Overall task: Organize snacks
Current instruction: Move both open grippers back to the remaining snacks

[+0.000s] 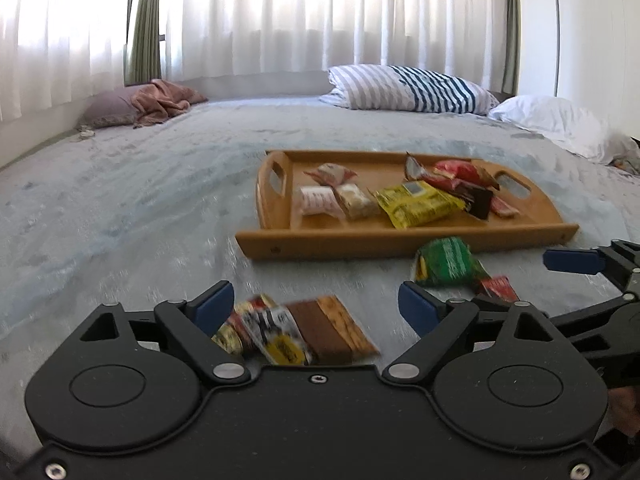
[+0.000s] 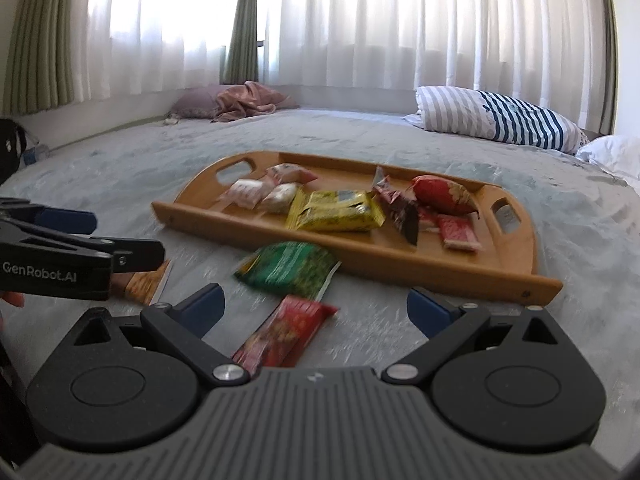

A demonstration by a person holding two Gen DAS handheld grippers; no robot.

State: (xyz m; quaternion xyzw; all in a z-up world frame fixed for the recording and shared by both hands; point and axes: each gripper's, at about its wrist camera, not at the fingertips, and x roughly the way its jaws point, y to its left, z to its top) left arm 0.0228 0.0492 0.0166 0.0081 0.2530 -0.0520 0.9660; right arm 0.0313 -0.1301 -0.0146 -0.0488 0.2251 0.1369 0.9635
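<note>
A wooden tray (image 1: pixel 400 240) (image 2: pixel 360 258) lies on the bed and holds several wrapped snacks, among them a yellow packet (image 1: pixel 416 204) (image 2: pixel 336 210). In front of it on the cover lie a green packet (image 1: pixel 446 262) (image 2: pixel 290 268) and a red bar (image 1: pixel 496 286) (image 2: pixel 286 332). My left gripper (image 1: pixel 316 306) (image 2: pixel 128 240) is open over a small pile of bars (image 1: pixel 304 332), not touching them. The right gripper (image 2: pixel 316 306) (image 1: pixel 536 280) is open too, with the red bar lying between its fingers but not pressed.
The bed cover (image 1: pixel 140 200) is pale grey-blue. A striped pillow (image 1: pixel 412 88) and a white pillow (image 1: pixel 556 120) lie at the back right, and a purple pillow with a pink cloth (image 1: pixel 148 104) at the back left. White curtains hang behind the bed.
</note>
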